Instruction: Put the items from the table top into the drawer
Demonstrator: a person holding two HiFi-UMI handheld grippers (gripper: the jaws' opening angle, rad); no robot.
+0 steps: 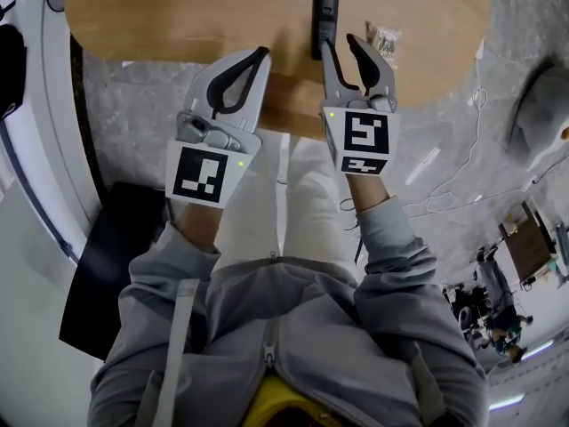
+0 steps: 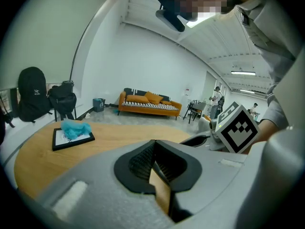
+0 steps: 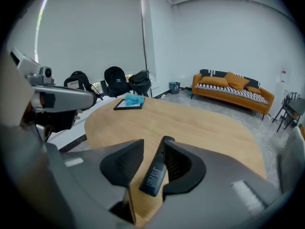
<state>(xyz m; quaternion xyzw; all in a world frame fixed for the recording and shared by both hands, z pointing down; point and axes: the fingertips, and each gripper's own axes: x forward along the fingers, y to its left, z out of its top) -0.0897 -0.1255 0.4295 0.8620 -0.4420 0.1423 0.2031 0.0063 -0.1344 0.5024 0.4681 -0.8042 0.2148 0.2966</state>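
My left tool [image 1: 253, 60] is pressed shut on nothing, left of the remote control [image 1: 324, 12]. The remote lies flat on the counter [image 1: 178, 16], its long axis running straight away from me. At its near end hovers my right tool [image 1: 340, 43], jaws partly apart, gripping nothing. I judge this to be the approach. Next I should straddle the remote's width, then close.

1. Two tongs: left tongs [image 1: 262, 54] and right tongs [image 1: 339, 43].
2. One wooden tabletop [image 1: 178, 16].
3. One black remote [image 1: 324, 16] on it.
4. One small crinkled packet [image 1: 383, 39].
5. One black-framed tablet [image 2: 71, 140], carrying one blue cloth [image 2: 75, 128].
6. One orange sofa [image 3: 233, 92].
7. Three dark bags [image 3: 116, 80] by the window.
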